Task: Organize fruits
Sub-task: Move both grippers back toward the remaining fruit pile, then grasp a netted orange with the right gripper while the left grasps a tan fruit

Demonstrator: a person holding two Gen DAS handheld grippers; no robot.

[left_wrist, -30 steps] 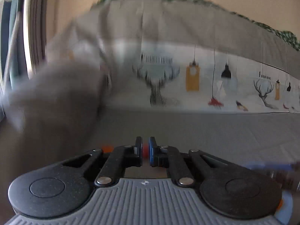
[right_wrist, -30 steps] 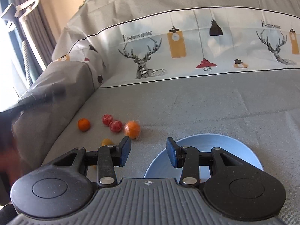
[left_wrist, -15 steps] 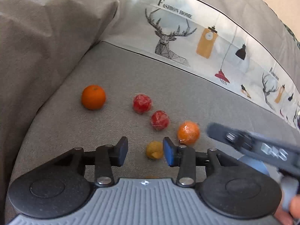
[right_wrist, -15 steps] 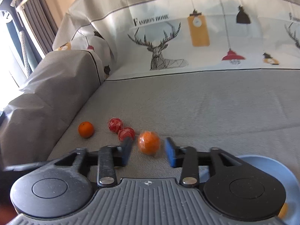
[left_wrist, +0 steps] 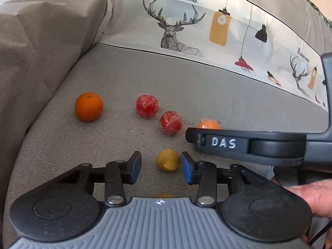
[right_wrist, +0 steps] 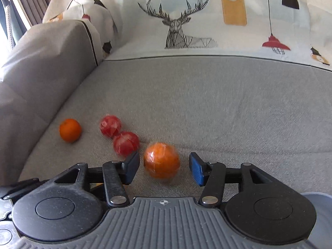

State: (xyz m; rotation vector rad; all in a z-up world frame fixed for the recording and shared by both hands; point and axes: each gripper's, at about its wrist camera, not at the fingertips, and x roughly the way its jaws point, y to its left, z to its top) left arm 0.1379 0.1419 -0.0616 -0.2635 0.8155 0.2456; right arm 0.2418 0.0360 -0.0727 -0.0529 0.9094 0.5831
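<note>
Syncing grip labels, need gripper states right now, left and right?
Left gripper: open, holding nothing, small yellow fruit between its fingers.
Right gripper: open, holding nothing, wrapped orange between its fingers.

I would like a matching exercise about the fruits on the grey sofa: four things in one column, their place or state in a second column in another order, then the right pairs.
Things:
1. bare orange
2. small yellow fruit
3. wrapped orange
4. two red wrapped fruits

Places:
A. between the open fingers of the right gripper
B. side by side, between the two oranges
C. between the open fingers of the left gripper
D. nearest the sofa armrest

Pairs: 1-D, 2-C, 3-A, 4-B
</note>
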